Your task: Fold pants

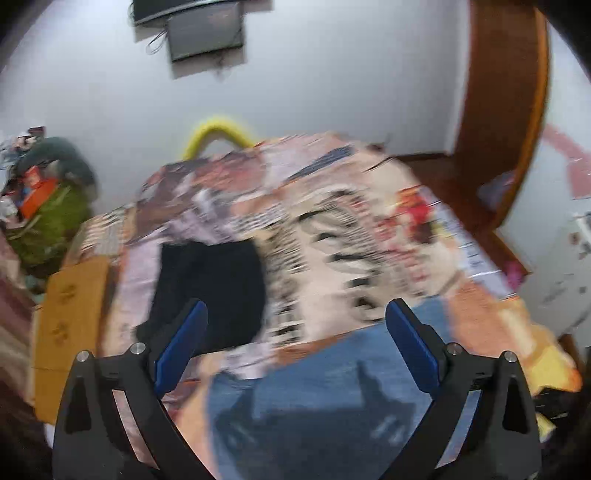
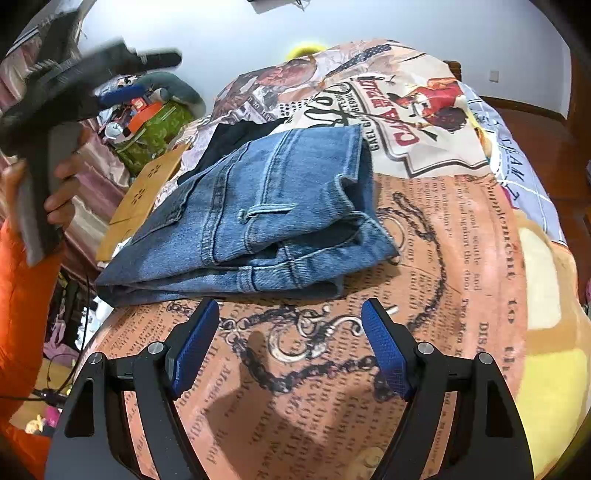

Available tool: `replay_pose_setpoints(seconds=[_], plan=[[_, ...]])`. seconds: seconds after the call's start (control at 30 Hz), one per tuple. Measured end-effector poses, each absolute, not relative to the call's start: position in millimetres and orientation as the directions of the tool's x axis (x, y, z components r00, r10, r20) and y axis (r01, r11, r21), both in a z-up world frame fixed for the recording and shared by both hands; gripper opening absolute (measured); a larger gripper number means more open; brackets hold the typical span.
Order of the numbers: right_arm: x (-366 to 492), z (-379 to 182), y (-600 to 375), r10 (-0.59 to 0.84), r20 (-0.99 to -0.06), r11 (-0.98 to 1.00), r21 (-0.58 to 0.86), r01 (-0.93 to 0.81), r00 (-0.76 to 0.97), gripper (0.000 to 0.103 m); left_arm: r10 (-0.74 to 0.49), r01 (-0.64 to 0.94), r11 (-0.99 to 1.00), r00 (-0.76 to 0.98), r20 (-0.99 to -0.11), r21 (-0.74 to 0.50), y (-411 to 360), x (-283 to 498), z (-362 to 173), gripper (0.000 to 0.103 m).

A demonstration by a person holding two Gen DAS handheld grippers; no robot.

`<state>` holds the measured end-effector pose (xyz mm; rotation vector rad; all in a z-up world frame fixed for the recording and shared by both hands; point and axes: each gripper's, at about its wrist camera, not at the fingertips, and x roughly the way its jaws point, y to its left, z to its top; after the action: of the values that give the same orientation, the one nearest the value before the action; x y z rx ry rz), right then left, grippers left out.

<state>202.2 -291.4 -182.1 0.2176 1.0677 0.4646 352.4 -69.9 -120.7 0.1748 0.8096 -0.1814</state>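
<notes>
Right wrist: left gripper [image 2: 122, 55] raised, tilted.

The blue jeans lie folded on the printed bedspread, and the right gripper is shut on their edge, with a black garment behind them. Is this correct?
Not quite. In the right wrist view the right gripper is open and holds nothing; its fingers sit short of the folded blue jeans. The jeans do lie on the printed bedspread, with the black garment behind them.

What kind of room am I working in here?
Probably a bedroom: folded jeans lie on a bed with a printed bedspread, a wall-mounted screen above, and cluttered belongings alongside.
</notes>
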Motion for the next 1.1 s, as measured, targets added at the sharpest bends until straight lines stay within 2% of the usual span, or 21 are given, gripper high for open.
replay_pose_setpoints(seconds=[0.17,0.27,0.33,0.57,0.67,0.77,0.97,1.1], plan=[[207,-187,-274,0.472,-0.803,0.878,0.39,-0.279,0.365,0.077,0.012,0.171,0.975,0.589,-0.808,0.139,-24,397,-171,0.098],[209,-188,-263,0.473,-0.811,0.875,0.384,-0.295,0.345,0.077,0.13,0.132,0.961,0.562,-0.817,0.244,-9,417,-208,0.098],[211,-189,-257,0.47,-0.817,0.874,0.378,-0.304,0.334,0.077,0.158,0.139,0.954,0.52,-0.84,0.266,-2,432,-236,0.098],[225,-197,-247,0.449,-0.844,0.881,0.363,-0.304,0.292,0.079,0.127,0.26,0.93,0.44,-0.889,0.262,-7,432,-281,0.098],[237,-199,-245,0.442,-0.853,0.882,0.356,-0.31,0.278,0.079,0.122,0.24,0.942,0.408,-0.905,0.235,0,424,-281,0.098],[244,-197,-246,0.417,-0.856,0.893,0.324,-0.312,0.304,0.078,0.058,0.274,0.948,0.341,-0.938,0.158,11,413,-284,0.098],[240,-187,-258,0.37,-0.849,0.918,0.271,-0.291,0.377,0.079,0.006,0.269,0.96,0.28,-0.96,0.084,29,370,-281,0.09],[232,-179,-270,0.37,-0.839,0.922,0.281,-0.266,0.399,0.079,0.009,0.274,0.956,0.331,-0.944,0.105,29,332,-264,0.09]])
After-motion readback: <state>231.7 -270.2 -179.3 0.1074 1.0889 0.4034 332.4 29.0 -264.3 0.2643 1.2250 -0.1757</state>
